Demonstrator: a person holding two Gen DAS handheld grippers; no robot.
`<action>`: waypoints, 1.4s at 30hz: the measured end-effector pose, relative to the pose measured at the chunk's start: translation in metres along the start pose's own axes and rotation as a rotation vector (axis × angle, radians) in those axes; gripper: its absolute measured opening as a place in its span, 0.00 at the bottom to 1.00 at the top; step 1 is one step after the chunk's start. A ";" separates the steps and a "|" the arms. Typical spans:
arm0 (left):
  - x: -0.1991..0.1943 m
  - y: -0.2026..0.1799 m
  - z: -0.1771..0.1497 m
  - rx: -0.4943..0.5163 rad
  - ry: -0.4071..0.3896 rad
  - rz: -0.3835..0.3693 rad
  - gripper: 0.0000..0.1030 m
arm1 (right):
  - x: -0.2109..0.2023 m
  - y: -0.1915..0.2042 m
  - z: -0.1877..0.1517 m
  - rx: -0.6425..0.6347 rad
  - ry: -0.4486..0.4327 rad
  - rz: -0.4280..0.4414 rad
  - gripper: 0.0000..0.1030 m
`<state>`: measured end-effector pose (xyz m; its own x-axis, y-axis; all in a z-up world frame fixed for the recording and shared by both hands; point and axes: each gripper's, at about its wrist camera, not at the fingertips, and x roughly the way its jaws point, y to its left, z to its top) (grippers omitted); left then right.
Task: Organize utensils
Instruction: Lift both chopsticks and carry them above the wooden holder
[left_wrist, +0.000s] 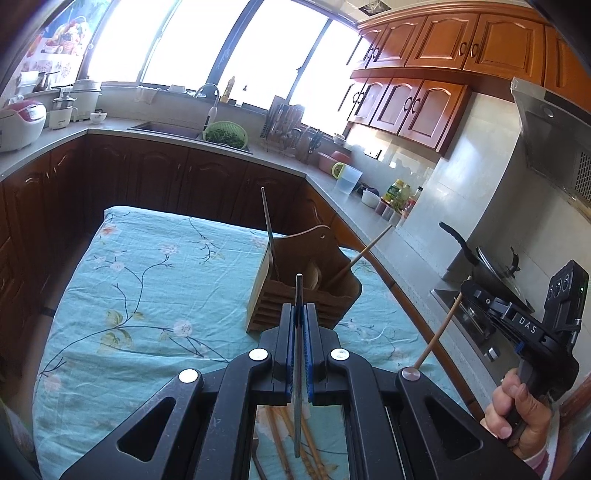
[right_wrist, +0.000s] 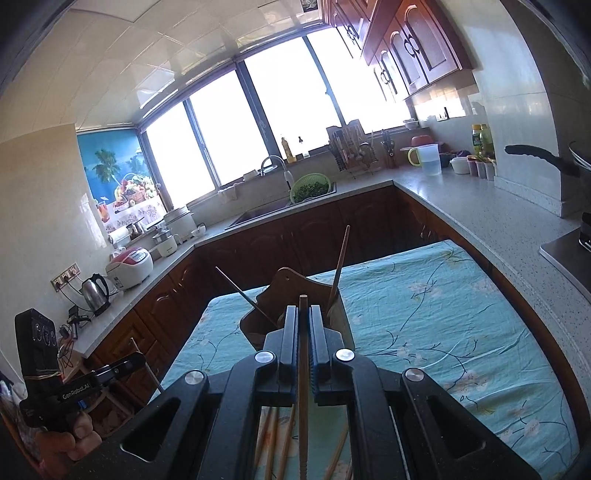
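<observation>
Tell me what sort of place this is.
A home kitchen, most likely: a sink under the window, wooden cabinets along the wall, and a rice cooker on the counter.

Wooden holder (left_wrist: 306, 284), metal chopstick (left_wrist: 298, 332), cotton tablecloth (left_wrist: 155, 280)

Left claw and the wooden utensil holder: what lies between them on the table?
Only bare floral tablecloth shows between the left claw, shut on a metal chopstick, and the wooden utensil holder, seen in the left wrist view.
</observation>
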<state>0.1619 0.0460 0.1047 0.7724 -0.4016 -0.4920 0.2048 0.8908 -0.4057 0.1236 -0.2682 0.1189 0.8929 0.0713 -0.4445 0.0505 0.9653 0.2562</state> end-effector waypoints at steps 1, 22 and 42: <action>0.001 0.000 0.003 0.002 -0.006 -0.002 0.02 | 0.002 -0.001 0.002 0.001 -0.006 0.001 0.05; 0.096 -0.003 0.092 0.064 -0.301 0.095 0.02 | 0.067 -0.007 0.109 0.049 -0.280 -0.044 0.05; 0.204 0.007 0.047 0.004 -0.168 0.154 0.03 | 0.137 -0.036 0.032 0.071 -0.164 -0.124 0.05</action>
<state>0.3486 -0.0201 0.0379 0.8839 -0.2203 -0.4126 0.0790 0.9398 -0.3324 0.2584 -0.3011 0.0758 0.9384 -0.0944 -0.3324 0.1908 0.9436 0.2705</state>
